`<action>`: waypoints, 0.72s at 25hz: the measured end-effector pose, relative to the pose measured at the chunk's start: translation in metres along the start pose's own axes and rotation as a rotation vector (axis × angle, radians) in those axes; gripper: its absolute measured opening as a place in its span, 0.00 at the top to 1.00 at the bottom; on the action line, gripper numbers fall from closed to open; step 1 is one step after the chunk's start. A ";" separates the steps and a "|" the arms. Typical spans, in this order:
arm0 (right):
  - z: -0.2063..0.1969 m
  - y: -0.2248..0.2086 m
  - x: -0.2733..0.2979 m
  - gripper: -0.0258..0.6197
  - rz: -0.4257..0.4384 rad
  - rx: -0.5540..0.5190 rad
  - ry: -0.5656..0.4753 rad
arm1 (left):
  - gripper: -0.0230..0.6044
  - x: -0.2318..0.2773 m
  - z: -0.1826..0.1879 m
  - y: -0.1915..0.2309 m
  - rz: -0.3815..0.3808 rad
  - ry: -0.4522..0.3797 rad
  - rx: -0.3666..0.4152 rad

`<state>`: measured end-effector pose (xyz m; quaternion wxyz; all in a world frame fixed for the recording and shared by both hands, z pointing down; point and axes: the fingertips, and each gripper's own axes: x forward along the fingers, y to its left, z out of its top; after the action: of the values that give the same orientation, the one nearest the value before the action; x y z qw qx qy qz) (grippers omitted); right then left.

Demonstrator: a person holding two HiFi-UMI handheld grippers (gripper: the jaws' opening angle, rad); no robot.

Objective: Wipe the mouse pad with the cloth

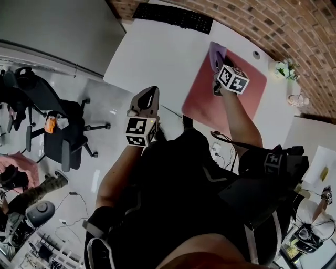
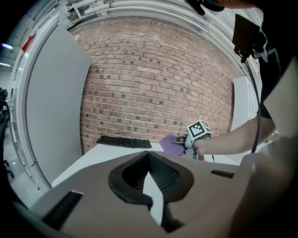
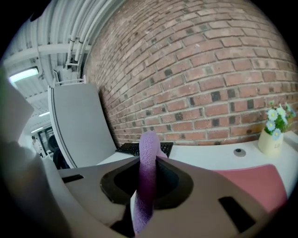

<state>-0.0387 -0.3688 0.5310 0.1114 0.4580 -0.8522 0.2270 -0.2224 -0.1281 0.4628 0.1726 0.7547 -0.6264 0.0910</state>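
The pink mouse pad (image 1: 226, 92) lies on the white desk (image 1: 157, 52), toward its right side. A purple cloth (image 1: 217, 52) sits at the pad's far left corner. My right gripper (image 1: 216, 67) is shut on it. In the right gripper view the cloth (image 3: 147, 186) stands pinched between the jaws of the right gripper (image 3: 150, 160), with the mouse pad (image 3: 253, 186) low on the right. My left gripper (image 1: 149, 94) hovers off the desk's near left edge, shut and empty. The left gripper view shows its own jaws (image 2: 149, 155) closed, with the cloth (image 2: 168, 139) beyond.
A black keyboard (image 1: 173, 16) lies at the desk's far edge against the brick wall. A small flower pot (image 1: 286, 68) stands beyond the pad's right end, near a round desk grommet (image 3: 239, 151). An office chair (image 1: 58, 121) stands on the floor to the left.
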 end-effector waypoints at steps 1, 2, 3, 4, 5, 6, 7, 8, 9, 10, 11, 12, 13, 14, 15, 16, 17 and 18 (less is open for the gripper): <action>0.006 0.006 -0.012 0.87 0.003 -0.010 -0.022 | 0.96 -0.001 0.003 0.001 -0.016 -0.009 0.004; 0.012 0.012 -0.024 0.87 0.006 -0.018 -0.044 | 0.96 -0.001 0.007 0.001 -0.035 -0.020 0.016; 0.017 0.018 -0.037 0.87 0.006 -0.022 -0.065 | 0.96 -0.003 0.012 0.000 -0.057 -0.034 0.032; 0.020 0.025 -0.050 0.87 0.007 -0.024 -0.083 | 0.96 -0.006 0.016 -0.004 -0.082 -0.051 0.048; 0.023 0.031 -0.064 0.87 0.007 -0.024 -0.100 | 0.96 -0.011 0.021 -0.008 -0.112 -0.071 0.063; 0.026 0.037 -0.078 0.87 0.004 -0.026 -0.119 | 0.96 -0.014 0.026 -0.015 -0.148 -0.090 0.079; 0.030 0.041 -0.093 0.87 -0.004 -0.028 -0.142 | 0.96 -0.016 0.031 -0.022 -0.186 -0.107 0.098; 0.032 0.045 -0.109 0.87 -0.015 -0.032 -0.166 | 0.96 -0.018 0.034 -0.029 -0.225 -0.119 0.118; 0.033 0.050 -0.125 0.87 -0.026 -0.038 -0.188 | 0.96 -0.021 0.035 -0.036 -0.261 -0.127 0.134; 0.031 0.055 -0.140 0.87 -0.034 -0.048 -0.204 | 0.96 -0.024 0.036 -0.043 -0.294 -0.132 0.144; 0.029 0.060 -0.154 0.87 -0.039 -0.060 -0.214 | 0.96 -0.027 0.035 -0.049 -0.323 -0.135 0.146; 0.028 0.064 -0.167 0.87 -0.042 -0.071 -0.222 | 0.96 -0.029 0.036 -0.054 -0.347 -0.139 0.144; 0.026 0.067 -0.179 0.87 -0.047 -0.078 -0.228 | 0.96 -0.030 0.039 -0.060 -0.366 -0.147 0.141; 0.025 0.067 -0.192 0.87 -0.057 -0.081 -0.234 | 0.96 -0.029 0.042 -0.065 -0.383 -0.156 0.136; 0.024 0.068 -0.206 0.87 -0.071 -0.084 -0.240 | 0.96 -0.029 0.045 -0.070 -0.399 -0.162 0.129; 0.023 0.068 -0.219 0.87 -0.087 -0.090 -0.245 | 0.96 -0.028 0.047 -0.074 -0.415 -0.166 0.120; 0.022 0.069 -0.231 0.87 -0.101 -0.100 -0.250 | 0.96 -0.028 0.050 -0.078 -0.429 -0.168 0.111; 0.022 0.072 -0.241 0.87 -0.111 -0.112 -0.256 | 0.96 -0.028 0.052 -0.081 -0.442 -0.169 0.105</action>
<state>0.0362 -0.1690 0.3956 0.0398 0.5227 -0.8442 0.1123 -0.1525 -0.1097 0.3930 0.0960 0.8863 -0.4526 0.0200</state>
